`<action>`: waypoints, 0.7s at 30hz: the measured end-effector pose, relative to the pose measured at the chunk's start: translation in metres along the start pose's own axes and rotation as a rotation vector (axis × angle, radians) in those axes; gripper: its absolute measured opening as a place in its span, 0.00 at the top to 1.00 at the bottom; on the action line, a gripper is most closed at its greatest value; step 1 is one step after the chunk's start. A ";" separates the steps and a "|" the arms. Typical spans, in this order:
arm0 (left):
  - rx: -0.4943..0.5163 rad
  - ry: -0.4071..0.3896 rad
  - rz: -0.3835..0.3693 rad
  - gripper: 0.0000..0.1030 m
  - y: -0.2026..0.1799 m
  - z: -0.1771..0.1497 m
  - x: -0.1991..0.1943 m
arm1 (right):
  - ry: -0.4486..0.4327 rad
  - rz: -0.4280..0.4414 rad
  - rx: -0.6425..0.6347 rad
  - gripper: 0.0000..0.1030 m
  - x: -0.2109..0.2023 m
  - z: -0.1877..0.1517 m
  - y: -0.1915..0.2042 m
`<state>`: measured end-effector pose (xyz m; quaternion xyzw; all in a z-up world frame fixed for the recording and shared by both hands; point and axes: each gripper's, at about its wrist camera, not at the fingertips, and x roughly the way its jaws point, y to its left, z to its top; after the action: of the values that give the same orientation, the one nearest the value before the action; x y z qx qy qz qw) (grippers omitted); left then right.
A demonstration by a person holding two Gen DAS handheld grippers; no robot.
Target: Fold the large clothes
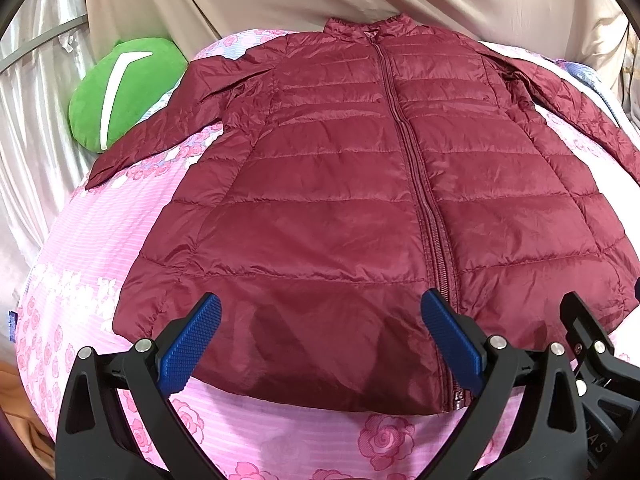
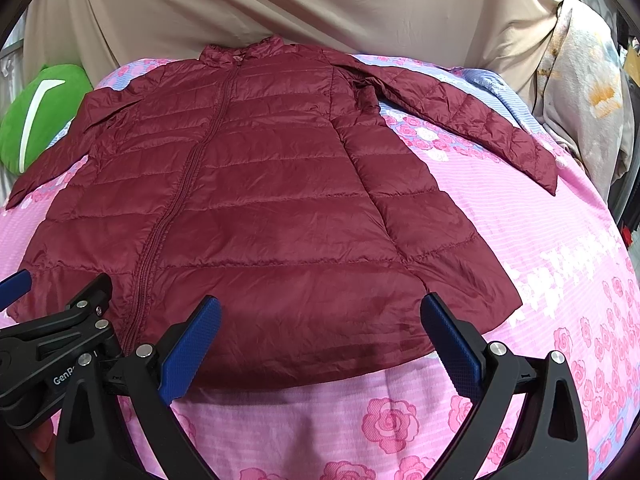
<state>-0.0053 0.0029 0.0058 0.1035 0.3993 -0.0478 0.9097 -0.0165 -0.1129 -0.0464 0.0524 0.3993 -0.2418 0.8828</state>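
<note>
Left tool (image 1: 320, 312) and right tool (image 2: 320, 312) hang side by side with fingers spread apart, gripping nothing, just above the near hem of the maroon jacket (image 1: 380, 200). It lies zipped, sleeves out, ahead of both on the pink floral bed (image 2: 540, 260); a green cushion (image 1: 124, 88) sits far left.

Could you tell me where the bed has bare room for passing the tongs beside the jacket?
Bare sheet lies right of the jacket, below its right sleeve, and along the near hem. The far left is crowded by the green cushion.
</note>
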 end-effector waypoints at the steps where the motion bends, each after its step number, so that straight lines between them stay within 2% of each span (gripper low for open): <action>1: 0.000 -0.001 0.000 0.05 0.001 0.000 -0.001 | 0.000 0.001 0.000 0.05 0.000 0.000 0.000; 21: 0.002 -0.002 0.001 0.05 0.004 0.000 -0.002 | 0.002 0.000 0.001 0.05 0.001 0.000 0.000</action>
<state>-0.0054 0.0065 0.0078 0.1045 0.3984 -0.0476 0.9100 -0.0159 -0.1130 -0.0472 0.0532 0.4000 -0.2418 0.8825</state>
